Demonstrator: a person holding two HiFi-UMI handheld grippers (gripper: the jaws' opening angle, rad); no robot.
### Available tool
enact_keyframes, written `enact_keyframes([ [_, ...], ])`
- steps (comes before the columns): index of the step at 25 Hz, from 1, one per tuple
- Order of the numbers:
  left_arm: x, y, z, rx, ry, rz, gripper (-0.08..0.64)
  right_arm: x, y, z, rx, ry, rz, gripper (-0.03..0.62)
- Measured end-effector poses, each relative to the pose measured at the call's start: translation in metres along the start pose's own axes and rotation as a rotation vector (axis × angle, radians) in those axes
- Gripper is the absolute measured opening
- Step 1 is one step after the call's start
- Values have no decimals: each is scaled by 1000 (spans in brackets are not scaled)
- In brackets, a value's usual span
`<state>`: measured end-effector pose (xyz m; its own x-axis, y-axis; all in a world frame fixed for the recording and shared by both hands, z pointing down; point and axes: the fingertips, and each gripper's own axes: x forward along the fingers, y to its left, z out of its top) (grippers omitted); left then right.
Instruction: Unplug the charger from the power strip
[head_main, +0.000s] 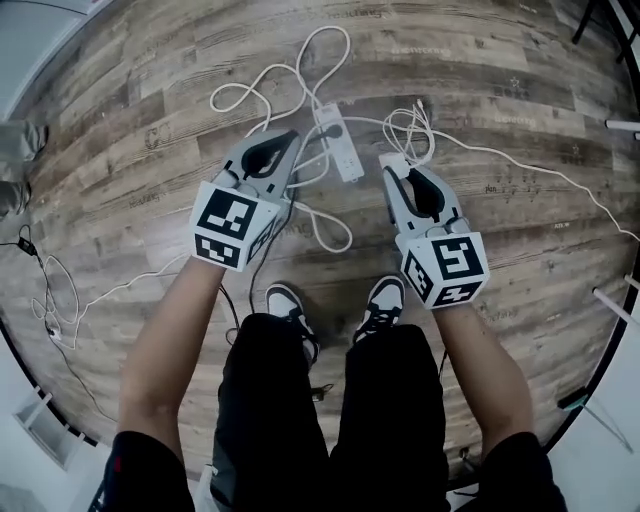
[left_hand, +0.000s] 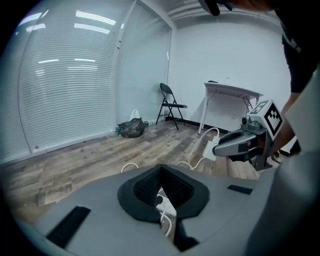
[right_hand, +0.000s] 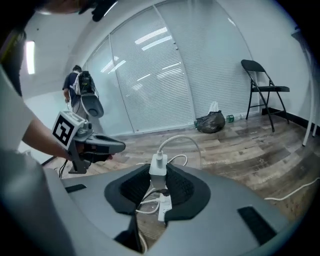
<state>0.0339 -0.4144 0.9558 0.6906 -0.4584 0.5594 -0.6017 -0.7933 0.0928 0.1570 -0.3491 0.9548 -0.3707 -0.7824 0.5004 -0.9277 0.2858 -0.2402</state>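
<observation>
R tongs pinch the white charger by its sides, pads tight on the body. It stands upright at the tips w/ its cable arching up and away from the top. L tongs are pressed together w/ nothing in them; only a thin slit shows below the tips.

Power strip lies flat on the wood floor, below and between the two pairs of tongs. It sits just R of the L tips and just L of the R tips, apart from the charger. No part of the charger touches it in the head view. One plug is seated near the strip's far end. A person's two shoes stand behind both tongs, toes pointing at the strip.

Loose white cord loops over the floor beyond the L tips. A smaller tangle lies just ahead of the R tips.

Further out ahead of the L tongs: a dark bag by the blinds, a folding chair and a white table at the wall.
</observation>
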Motion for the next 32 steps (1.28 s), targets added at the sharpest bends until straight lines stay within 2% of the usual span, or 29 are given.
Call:
enact_keyframes([
  [4,-82,-14,58,-54,-34,44,18,-66,15,67,85,-37,-18,106],
  [13,-244,-64,200,-92,-87,74,20,-213,84,202,171,-96,16,106],
  [16,-296,-68,242,-137,-108,108,20,-251,112,243,196,-105,22,106],
  [18,-328,-69,270,-173,-136,141,19,-271,129,272,183,-118,36,106],
  [22,-403,-87,333,-193,-184,197,20,-325,163,342,127,-143,68,106],
  [28,-507,-111,420,-210,-256,259,20,-404,203,480,10,-263,106,106],
  [32,-581,-124,486,-210,-391,311,20,-454,229,549,-45,-354,111,107],
])
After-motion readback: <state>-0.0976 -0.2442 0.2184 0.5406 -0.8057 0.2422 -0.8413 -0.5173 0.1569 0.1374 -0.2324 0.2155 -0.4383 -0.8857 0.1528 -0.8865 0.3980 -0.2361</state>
